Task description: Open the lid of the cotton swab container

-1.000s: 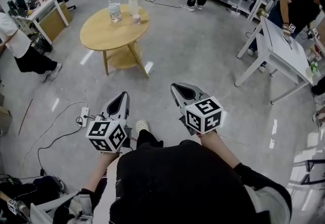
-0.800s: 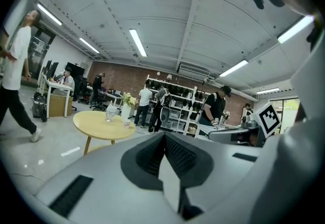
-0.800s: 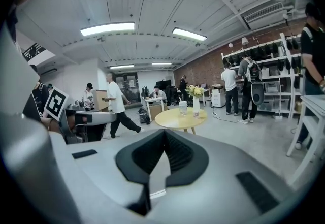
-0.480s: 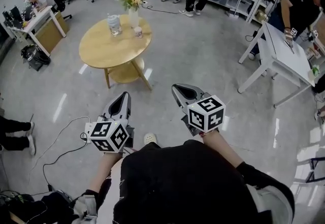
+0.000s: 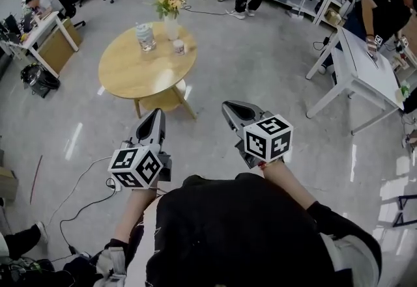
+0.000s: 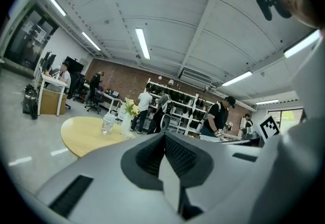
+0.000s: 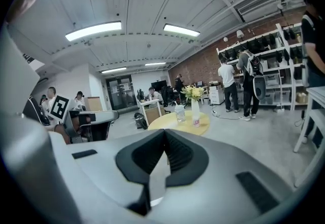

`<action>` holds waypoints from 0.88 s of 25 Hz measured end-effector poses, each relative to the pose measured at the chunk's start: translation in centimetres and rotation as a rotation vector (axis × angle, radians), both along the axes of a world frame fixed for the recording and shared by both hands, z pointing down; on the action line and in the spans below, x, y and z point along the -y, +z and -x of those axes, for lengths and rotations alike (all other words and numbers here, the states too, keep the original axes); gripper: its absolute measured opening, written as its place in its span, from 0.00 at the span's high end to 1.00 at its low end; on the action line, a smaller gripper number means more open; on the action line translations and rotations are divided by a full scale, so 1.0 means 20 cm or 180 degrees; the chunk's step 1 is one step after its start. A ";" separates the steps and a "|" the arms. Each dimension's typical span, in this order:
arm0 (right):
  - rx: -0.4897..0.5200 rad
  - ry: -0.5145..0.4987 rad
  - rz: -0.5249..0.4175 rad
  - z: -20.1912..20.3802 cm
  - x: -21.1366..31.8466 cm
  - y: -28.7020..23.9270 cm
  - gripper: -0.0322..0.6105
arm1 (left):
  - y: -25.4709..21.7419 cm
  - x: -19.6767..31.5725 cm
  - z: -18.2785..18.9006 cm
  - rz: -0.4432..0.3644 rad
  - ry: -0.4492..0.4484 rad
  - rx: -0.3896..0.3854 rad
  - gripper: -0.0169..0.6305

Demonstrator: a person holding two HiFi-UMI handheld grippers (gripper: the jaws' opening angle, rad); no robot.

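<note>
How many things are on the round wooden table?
3: a clear jar at the left, a flower vase at the back, a small white tub near the vase.

Carried the left gripper (image 5: 156,112) and the right gripper (image 5: 229,107) forward toward the round wooden table (image 5: 130,74). Brought their tips near the table's near legs in the head view, no longer well apart from them. Lost from that view the standing person in white top and dark trousers left of the table. Picked up instead a shoe (image 5: 26,235) with a dark trouser leg, well back from the table on its left. Lost too the walker's own pale shoe on the table's near side.
</note>
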State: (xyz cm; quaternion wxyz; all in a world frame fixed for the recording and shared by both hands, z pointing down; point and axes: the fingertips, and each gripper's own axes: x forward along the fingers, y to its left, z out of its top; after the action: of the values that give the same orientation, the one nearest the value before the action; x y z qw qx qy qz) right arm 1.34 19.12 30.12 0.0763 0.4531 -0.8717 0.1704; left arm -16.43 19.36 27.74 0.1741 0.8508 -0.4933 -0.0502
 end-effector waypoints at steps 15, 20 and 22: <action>0.0140 0.0175 0.0004 0.06 0.27 -0.03 0.94 | 0.00 0.30 0.08 0.0036 0.0089 -0.0099 0.96; 0.0301 0.0196 0.0113 0.11 0.36 0.01 0.94 | 0.04 0.38 0.13 0.0083 0.0088 -0.0070 0.96; 0.0329 0.0203 0.0150 0.13 0.41 0.03 0.94 | 0.06 0.41 0.16 0.0107 0.0085 -0.0088 0.96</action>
State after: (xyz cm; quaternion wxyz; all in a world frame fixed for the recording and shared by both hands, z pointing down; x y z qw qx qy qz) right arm -1.33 10.94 30.76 0.0363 0.4694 -0.8553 0.2164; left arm -19.60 11.06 28.85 0.1958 0.8535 -0.4802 -0.0513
